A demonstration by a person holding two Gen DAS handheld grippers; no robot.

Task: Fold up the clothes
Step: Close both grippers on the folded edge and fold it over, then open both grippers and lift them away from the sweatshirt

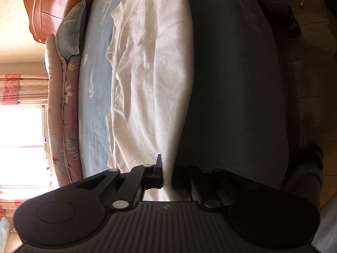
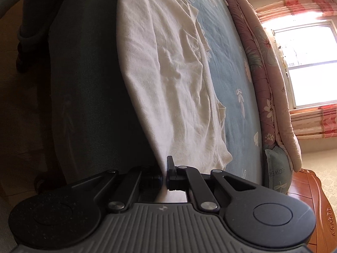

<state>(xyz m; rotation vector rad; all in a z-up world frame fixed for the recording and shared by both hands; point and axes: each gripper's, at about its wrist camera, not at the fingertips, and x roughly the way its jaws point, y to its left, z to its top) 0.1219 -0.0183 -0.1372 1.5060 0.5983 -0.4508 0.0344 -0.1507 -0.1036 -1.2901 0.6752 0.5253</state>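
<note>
Left wrist view: the left gripper (image 1: 167, 175) is clenched on an edge of the white garment (image 1: 147, 73), the cloth running up between its pads. The garment lies spread on the blue bedsheet (image 1: 94, 105), at the near side of the bed, its held edge lifted off the sheet and stretched taut. Beyond the garment, at the far side of the sheet, lie a rolled pink quilt (image 1: 63, 105) and a pillow (image 1: 71, 31) against the wooden headboard (image 1: 54, 6).

In the right wrist view the right gripper (image 2: 164, 177) likewise grasps the same lifted edge of the garment; no earlier view tells whether its hold is loosening, but cloth sits between its pads now. The tip of the other gripper shows at the far end of that edge.

As for progress, the garment looks smoothed out but wrinkled, with a sleeve (image 2: 221, 113) tucked toward the sheet's middle. I judge a first fold is under way: the near edge is raised by both ends and not yet laid over. Laying it down, then the further folds, remain.
</note>
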